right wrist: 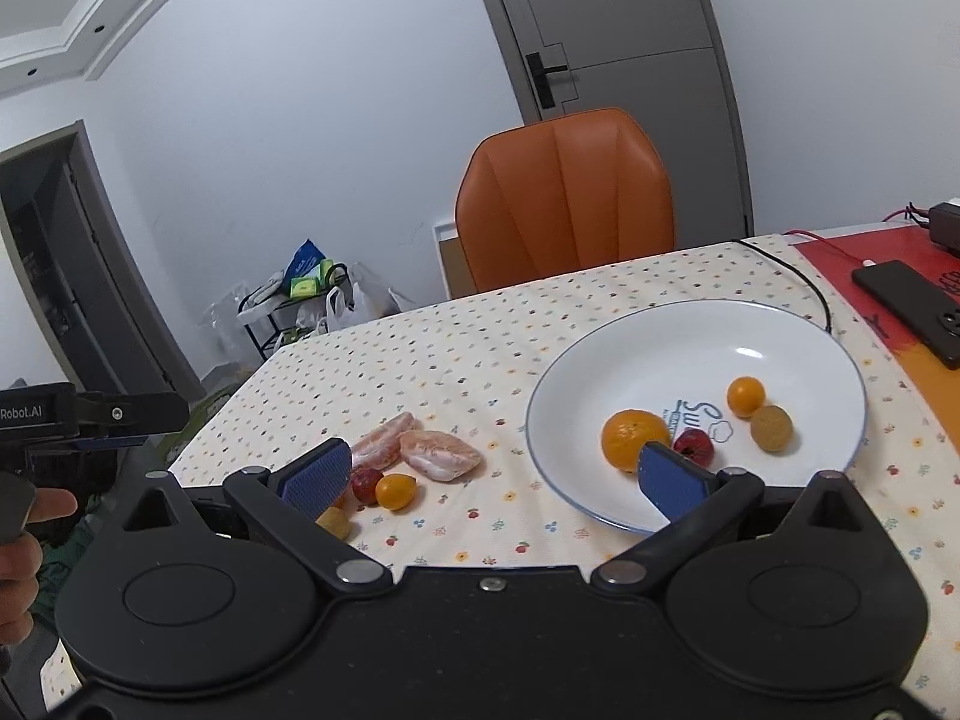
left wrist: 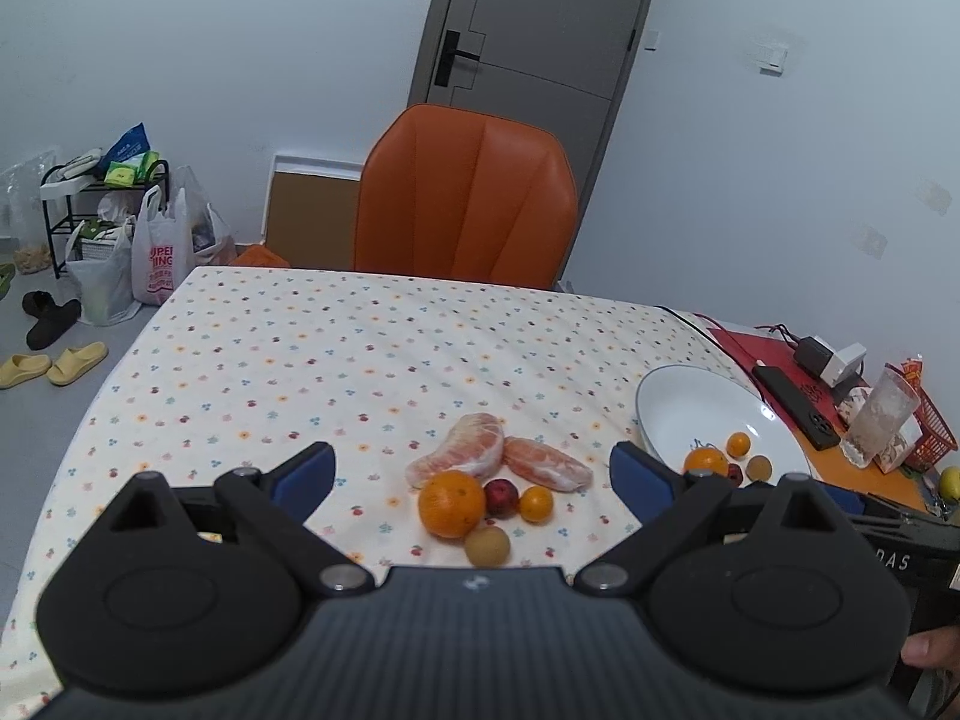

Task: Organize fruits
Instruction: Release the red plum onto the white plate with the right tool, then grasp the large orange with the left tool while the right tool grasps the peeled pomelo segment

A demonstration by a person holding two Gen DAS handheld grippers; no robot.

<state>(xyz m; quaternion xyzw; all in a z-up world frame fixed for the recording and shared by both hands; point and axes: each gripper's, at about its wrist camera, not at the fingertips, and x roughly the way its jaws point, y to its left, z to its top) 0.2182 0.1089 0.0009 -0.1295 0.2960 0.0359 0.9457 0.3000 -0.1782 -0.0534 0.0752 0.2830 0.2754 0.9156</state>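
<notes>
A desk (left wrist: 300,360) under a dotted cloth fills both views, with an orange chair (left wrist: 465,198) pushed up to its far edge. On the desk's right side sits a wide white plate (right wrist: 750,330), holding an orange (right wrist: 630,435), a small red fruit (right wrist: 696,447), a small orange citrus (right wrist: 746,396) and a brownish round fruit (right wrist: 771,428). To the left of the plate, well apart from it, a second group lies on the cloth: two peeled pomelo segments (left wrist: 474,456) touching each other, and just in front of them a larger orange (left wrist: 451,504), a dark red fruit (left wrist: 501,497), a little orange citrus (left wrist: 536,504) and a brown round fruit (left wrist: 487,546). The left gripper (left wrist: 474,471) hovers above this loose group, its blue-padded fingers spread wide and holding nothing. The right gripper (right wrist: 498,477) hangs over the plate's near rim, its fingers likewise parted and empty. A dark phone (right wrist: 912,309) lies beyond the plate.
</notes>
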